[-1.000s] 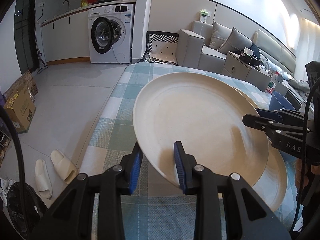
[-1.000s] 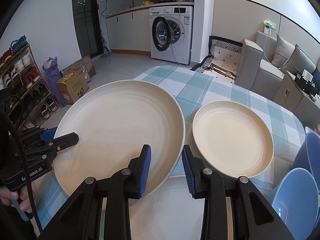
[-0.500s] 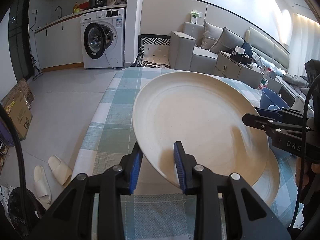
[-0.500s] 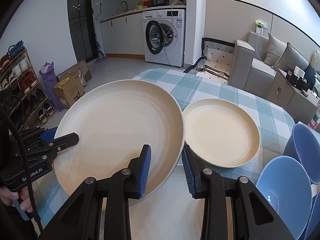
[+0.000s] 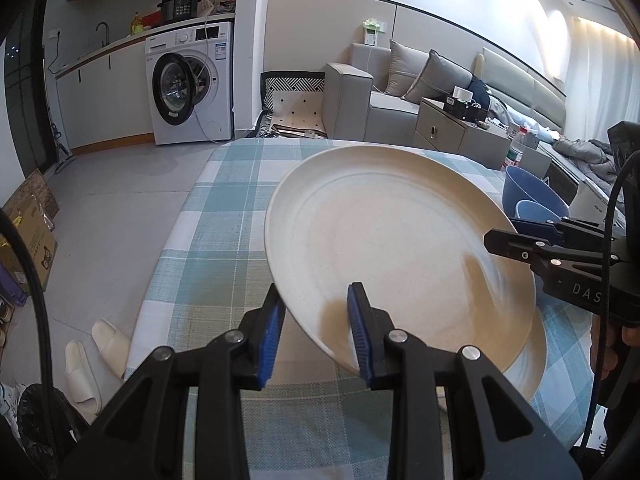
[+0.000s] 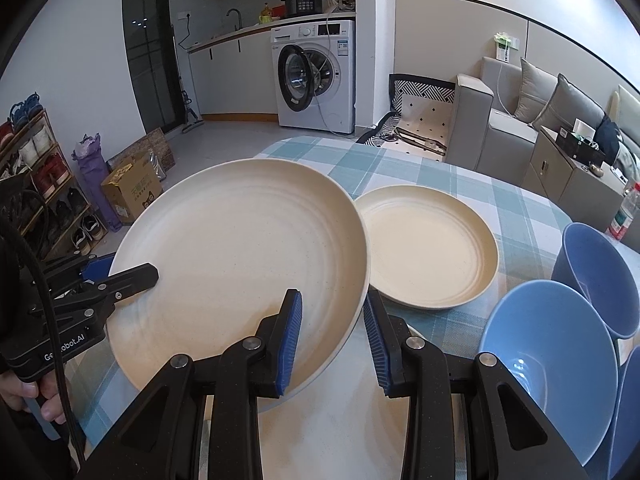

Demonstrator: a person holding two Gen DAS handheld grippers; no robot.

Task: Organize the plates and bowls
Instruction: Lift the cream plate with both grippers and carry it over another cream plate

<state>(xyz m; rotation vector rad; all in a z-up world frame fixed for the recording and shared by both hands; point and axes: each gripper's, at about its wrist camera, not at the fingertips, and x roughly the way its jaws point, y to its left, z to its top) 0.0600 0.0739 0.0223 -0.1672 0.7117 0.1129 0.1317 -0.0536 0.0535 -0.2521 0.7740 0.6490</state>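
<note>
The large, round cream plate [image 6: 240, 248] is held tilted above the checked blue-and-white tabletop [image 5: 224, 240] — the left hand-held gripper [image 5: 316, 324] clenches its near rim with blue pads either side, and the right hand-held gripper [image 6: 332, 340] clamps the opposite rim the same way. A smaller cream plate [image 6: 428, 244] lies flat just beside it, with round blue plastic bowls [image 6: 552, 348] clustered to the right.
</note>
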